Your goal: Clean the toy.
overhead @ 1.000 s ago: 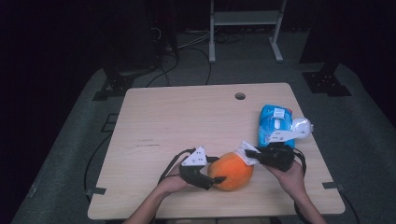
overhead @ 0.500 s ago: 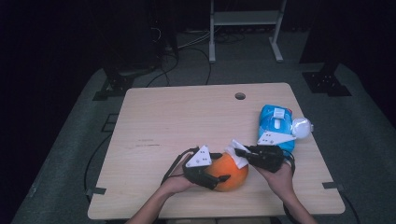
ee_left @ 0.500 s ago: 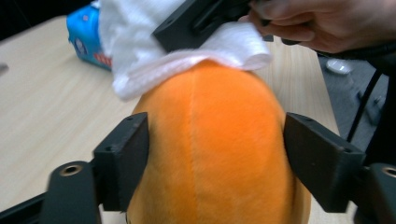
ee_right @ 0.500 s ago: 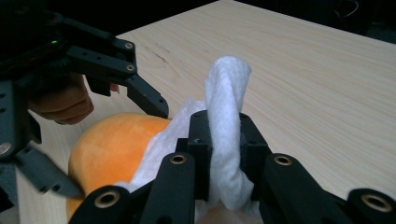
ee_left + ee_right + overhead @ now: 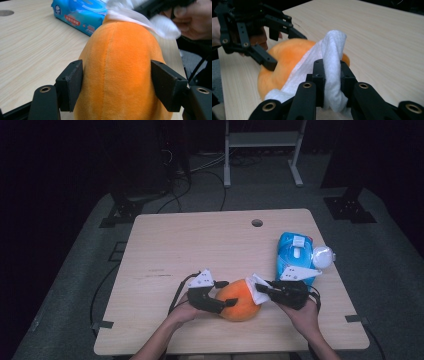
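Observation:
An orange plush toy (image 5: 240, 299) lies near the table's front edge. My left gripper (image 5: 227, 293) straddles it from the left. In the left gripper view both pads (image 5: 71, 83) press on the plush's (image 5: 120, 70) sides, and the jaws have just been closing on it. My right gripper (image 5: 263, 290) comes in from the right, shut on a folded white wipe (image 5: 257, 287). In the right gripper view the wipe (image 5: 334, 47) is pinched in the gripper (image 5: 332, 72) and drapes onto the plush's (image 5: 287, 60) top.
A blue pack of wet wipes (image 5: 295, 252) lies at the table's right edge, with a white rounded object (image 5: 322, 256) beside it. The wooden table (image 5: 200, 240) has a cable hole (image 5: 257, 223) near its far edge. Dark floor and stands surround it.
The right gripper slid the wipe left over the plush, then back a little to the right. The left gripper shifted slightly on the plush, which stays in place.

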